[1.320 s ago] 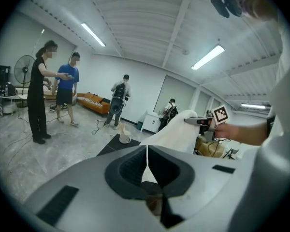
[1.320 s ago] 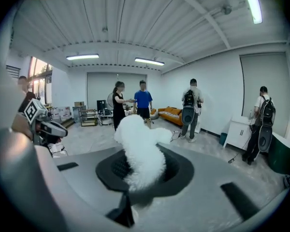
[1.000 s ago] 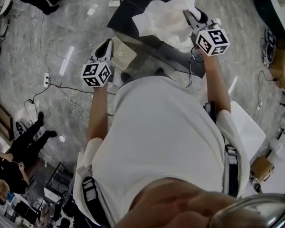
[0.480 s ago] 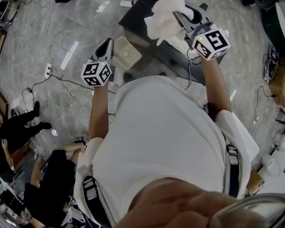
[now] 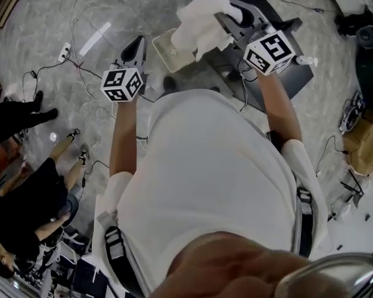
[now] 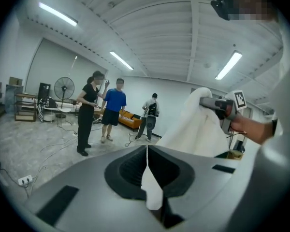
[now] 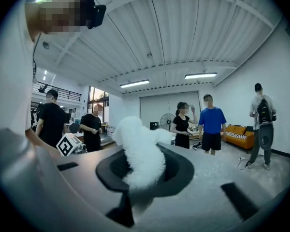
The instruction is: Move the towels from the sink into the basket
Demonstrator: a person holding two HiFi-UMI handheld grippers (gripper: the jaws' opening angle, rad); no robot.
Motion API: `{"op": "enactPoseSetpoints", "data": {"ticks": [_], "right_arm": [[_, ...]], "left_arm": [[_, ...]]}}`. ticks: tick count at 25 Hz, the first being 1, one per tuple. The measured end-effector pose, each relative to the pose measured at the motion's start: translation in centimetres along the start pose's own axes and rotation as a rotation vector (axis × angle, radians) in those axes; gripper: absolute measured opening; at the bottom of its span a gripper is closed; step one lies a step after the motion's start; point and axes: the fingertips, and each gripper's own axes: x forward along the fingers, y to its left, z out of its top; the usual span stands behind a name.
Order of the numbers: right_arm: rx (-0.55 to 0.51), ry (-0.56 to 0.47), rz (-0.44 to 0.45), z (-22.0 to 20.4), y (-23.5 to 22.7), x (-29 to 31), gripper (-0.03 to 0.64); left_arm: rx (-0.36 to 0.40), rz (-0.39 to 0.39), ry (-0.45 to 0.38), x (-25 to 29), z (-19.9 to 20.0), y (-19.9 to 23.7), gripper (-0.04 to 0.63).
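In the head view my right gripper point(image 5: 222, 18) is shut on a white fluffy towel point(image 5: 201, 23) and holds it in the air, just right of and above the cream perforated basket point(image 5: 169, 49) on the floor. The right gripper view has the towel point(image 7: 139, 156) bunched between the jaws of the right gripper point(image 7: 137, 170), hiding the fingertips. My left gripper point(image 5: 138, 43) is shut with nothing in it, left of the basket. In the left gripper view the jaws of the left gripper point(image 6: 146, 151) meet, and the hanging towel point(image 6: 195, 129) shows at the right.
A dark stand point(image 5: 285, 18) is at the far right of the towel. Cables and a power strip point(image 5: 64, 51) lie on the grey floor. Bystanders point(image 5: 25, 197) are at the left. Cardboard boxes point(image 5: 363, 148) sit at the right edge.
My right gripper has carried the towel off the dark stand and leftward, up to the basket. The left gripper has swung along with the turn. Both stay shut.
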Motion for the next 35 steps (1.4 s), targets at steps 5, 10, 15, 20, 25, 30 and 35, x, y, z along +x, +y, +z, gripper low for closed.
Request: {"op": "enactPoseSetpoints", "data": {"ticks": [5, 10, 15, 20, 25, 30, 35], "right_arm": [[0.027, 0.057, 0.064, -3.0, 2.4, 4.1, 0.072], [0.046, 0.129, 0.087, -7.3, 3.0, 7.8, 0.072], [0.07, 0.266, 0.112, -16.1, 4.3, 10.1, 0.074], [0.101, 0.385, 0.079, -28.9, 3.7, 12.7, 0.074], [0.158, 0.492, 0.021, -43.3, 2.2, 15.1, 0.072], [0.184, 0.613, -0.053, -59.6, 1.2, 17.0, 0.072], [0.198, 0.77, -0.079, -77.6, 1.8, 18.9, 0.072]], "left_arm": [[-0.036, 0.063, 0.024, -2.2, -1.7, 3.4, 0.011], [-0.049, 0.086, 0.06, -1.8, -3.8, 6.3, 0.009], [-0.082, 0.085, 0.126, -0.6, -8.2, 8.3, 0.009], [-0.096, 0.058, 0.164, 3.6, -14.3, 11.2, 0.009], [-0.103, 0.032, 0.206, 8.0, -22.3, 13.4, 0.009], [-0.152, 0.031, 0.242, 11.4, -32.0, 15.6, 0.009], [-0.108, 0.034, 0.268, 14.3, -42.7, 18.9, 0.009]]}}
